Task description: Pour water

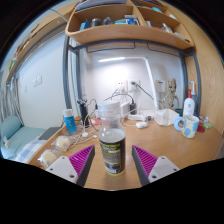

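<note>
Looking left to right along the desk (190, 150), we count one blue cup (69, 121), one bottle (111, 142) and one white mug (188, 125). Our gripper (111, 160) is clamped on the bottle, which stands upright, cap up; we cannot tell its contents.

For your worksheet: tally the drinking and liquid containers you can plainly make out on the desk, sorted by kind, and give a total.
Lidded jar with dark label, standing between the gripper jaws: 1
Blue cup: 1
White mug: 1
White squeeze bottle with red top: 1
Total: 4
The clutter farther back on the desk is too small to sort.
</note>
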The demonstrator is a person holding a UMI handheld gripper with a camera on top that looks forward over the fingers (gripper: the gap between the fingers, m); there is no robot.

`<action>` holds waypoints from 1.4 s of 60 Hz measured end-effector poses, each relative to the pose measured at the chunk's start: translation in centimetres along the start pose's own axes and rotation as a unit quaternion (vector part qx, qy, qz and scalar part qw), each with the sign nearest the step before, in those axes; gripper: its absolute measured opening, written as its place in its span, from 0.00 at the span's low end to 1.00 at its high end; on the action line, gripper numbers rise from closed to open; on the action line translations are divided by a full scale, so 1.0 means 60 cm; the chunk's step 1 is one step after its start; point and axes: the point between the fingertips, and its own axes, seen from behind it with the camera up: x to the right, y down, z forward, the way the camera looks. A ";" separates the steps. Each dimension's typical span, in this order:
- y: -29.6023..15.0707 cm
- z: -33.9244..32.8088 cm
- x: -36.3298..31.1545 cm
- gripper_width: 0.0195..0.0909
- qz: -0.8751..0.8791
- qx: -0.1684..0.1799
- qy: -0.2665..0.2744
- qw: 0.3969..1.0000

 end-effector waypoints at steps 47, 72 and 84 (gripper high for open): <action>-0.025 0.082 0.030 0.14 0.020 -0.005 0.034 0.999; -0.199 0.120 0.238 0.12 0.461 -0.005 -0.045 0.886; -0.224 0.132 0.361 0.13 0.660 0.012 -0.045 0.749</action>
